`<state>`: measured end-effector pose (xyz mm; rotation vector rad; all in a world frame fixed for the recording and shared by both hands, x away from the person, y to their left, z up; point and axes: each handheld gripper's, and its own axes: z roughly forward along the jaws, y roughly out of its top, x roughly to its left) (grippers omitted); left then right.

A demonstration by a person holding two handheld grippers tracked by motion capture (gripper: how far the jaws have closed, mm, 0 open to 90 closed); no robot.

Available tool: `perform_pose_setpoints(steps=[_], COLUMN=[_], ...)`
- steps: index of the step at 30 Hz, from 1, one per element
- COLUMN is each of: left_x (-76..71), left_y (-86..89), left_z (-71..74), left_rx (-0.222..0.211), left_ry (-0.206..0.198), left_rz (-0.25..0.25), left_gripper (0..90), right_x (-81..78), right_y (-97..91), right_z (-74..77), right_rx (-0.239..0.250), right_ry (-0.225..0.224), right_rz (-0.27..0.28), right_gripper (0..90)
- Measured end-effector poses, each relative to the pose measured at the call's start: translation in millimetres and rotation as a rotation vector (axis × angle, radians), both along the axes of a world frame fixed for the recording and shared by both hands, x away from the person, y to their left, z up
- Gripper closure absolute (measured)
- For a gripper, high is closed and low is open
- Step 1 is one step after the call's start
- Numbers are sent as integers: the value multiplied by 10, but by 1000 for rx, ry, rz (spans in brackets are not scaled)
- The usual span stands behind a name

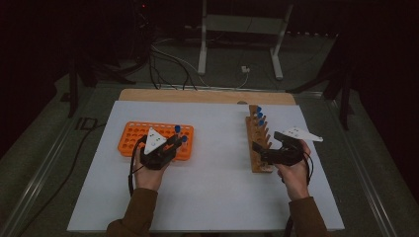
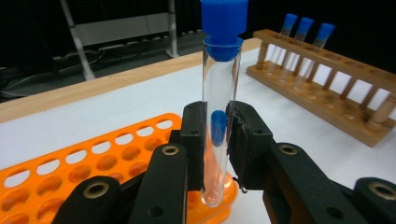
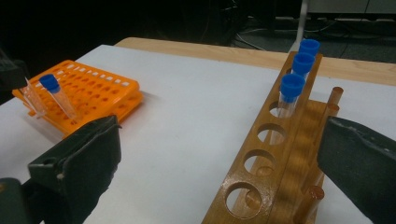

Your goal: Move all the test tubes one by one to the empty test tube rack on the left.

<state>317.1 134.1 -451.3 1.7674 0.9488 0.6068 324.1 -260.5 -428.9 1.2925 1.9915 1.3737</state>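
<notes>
Dark room, cables and a white metal stand on the floor behind, and a white-topped table (image 1: 207,197) with a wooden strip along its far edge. The left gripper (image 2: 215,140) is clamped on a clear glass test tube with a blue cap (image 2: 219,93), holding it upright over the orange plastic tube rack full of round holes (image 2: 70,163) near the left edge of the table. The tube's bottom sits right at the rack's near corner; can't tell if it's in a hole.

The right gripper (image 3: 219,158) hangs with jaws wide apart and nothing between them, just beside the near end of the wooden test tube rack (image 3: 261,186) near the right edge, three blue-capped tubes (image 3: 293,91) at its far end.

My take: keep the tube vertical, line its tip up over a hole, lower slowly, and only let go once it's seated.

No brands or readable writing anywhere.
</notes>
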Motion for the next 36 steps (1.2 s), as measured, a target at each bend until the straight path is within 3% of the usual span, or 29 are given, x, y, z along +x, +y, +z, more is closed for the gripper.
perform_pose_setpoints(steps=[13, 36], left_x=[161, 164], left_y=[-1, -17], left_z=[-178, -401], left_rx=[12, 39], left_ry=[24, 88], left_rz=[51, 52], left_gripper=[767, 768], right_x=[-3, -6], right_y=[16, 22], right_z=[-9, -22], right_rx=[5, 4], right_ry=[-2, 3], right_rz=[13, 27], right_gripper=[0, 0])
